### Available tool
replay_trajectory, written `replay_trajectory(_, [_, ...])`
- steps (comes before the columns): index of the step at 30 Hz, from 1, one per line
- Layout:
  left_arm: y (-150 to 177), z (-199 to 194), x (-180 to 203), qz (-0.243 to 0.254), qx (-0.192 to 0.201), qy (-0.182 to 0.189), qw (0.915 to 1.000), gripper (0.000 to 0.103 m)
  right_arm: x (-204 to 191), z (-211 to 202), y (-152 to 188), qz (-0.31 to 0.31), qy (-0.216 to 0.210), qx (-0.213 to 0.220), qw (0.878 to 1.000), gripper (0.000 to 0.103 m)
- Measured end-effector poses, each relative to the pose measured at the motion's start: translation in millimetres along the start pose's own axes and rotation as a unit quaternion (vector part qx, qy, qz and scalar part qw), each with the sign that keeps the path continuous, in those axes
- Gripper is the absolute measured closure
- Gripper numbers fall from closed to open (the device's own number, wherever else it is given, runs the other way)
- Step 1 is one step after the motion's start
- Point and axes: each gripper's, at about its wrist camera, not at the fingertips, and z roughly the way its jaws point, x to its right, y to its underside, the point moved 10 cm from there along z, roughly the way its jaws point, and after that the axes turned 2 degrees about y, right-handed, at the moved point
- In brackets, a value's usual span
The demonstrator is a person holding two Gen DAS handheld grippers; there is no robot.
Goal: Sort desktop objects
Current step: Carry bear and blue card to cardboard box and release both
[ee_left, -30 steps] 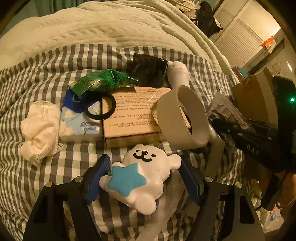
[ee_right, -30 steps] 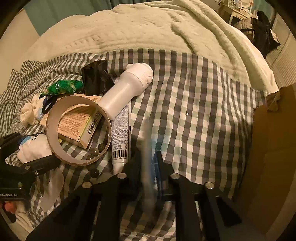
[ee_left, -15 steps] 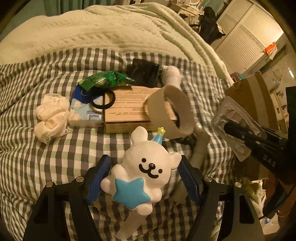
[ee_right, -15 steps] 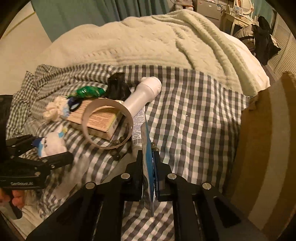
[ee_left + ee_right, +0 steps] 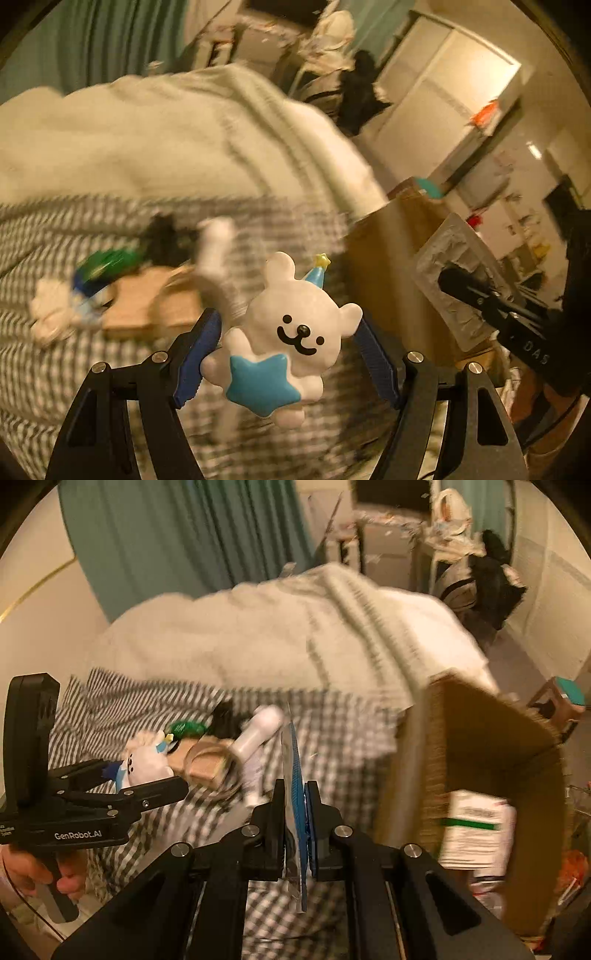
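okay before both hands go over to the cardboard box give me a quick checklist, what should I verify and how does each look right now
1. Left gripper jaws closed on the bear toy: ok, blue pads press both flanks.
2. Bear toy lifted off the checked sheet: ok.
3. Right gripper jaws clamped on the flat clear packet: ok, held edge-on.
4. Cardboard box open at the top: ok; a white carton already lies inside.
5. Room left in the box: cannot tell.
6. Sharp view of the remaining pile: not ok, motion blur.

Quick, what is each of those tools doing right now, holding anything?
Left tool: closed on the white bear toy, lifted off the bed.
Right tool: closed on a flat clear packet.
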Motion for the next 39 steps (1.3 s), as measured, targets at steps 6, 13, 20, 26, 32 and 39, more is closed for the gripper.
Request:
replay_trajectory(6, [-25.1,15.7,102.0,0.056,0.006,0.074,0.9956,0.027,83.5,-45.3,-10.8,0.03,0.083,0.044,0.995,0.095])
replay_trajectory(13, [-26.3,70.0,179.9,0.078,-0.028,0.116,0.9899,0.027,158.0,-32.9,24.2,0.102,0.1,0.0,0.99,0.094])
replay_trajectory(20, [-34.8,111.1,211.3,0.083,-0.046,0.125,0.9875,0.024,194.8,-17.2,52.2,0.128,0.106,-0.035,0.985,0.089])
replay_trajectory(26, [-41.2,123.5,203.0,0.063,-0.087,0.12,0.9869,0.009,215.0,-18.6,45.3,0.141,0.127,-0.021,0.982,0.042])
replay_trajectory(32, [-66.8,89.2,151.6,0.042,-0.05,0.086,0.9942,0.009,205.9,-24.4,31.0,0.133,0.135,-0.007,0.982,0.042])
replay_trajectory(39, [-80.0,26.7,22.1,0.033,0.006,-0.063,0.9974,0.009,152.8,-32.1,10.2,0.1,0.098,0.021,0.99,0.042])
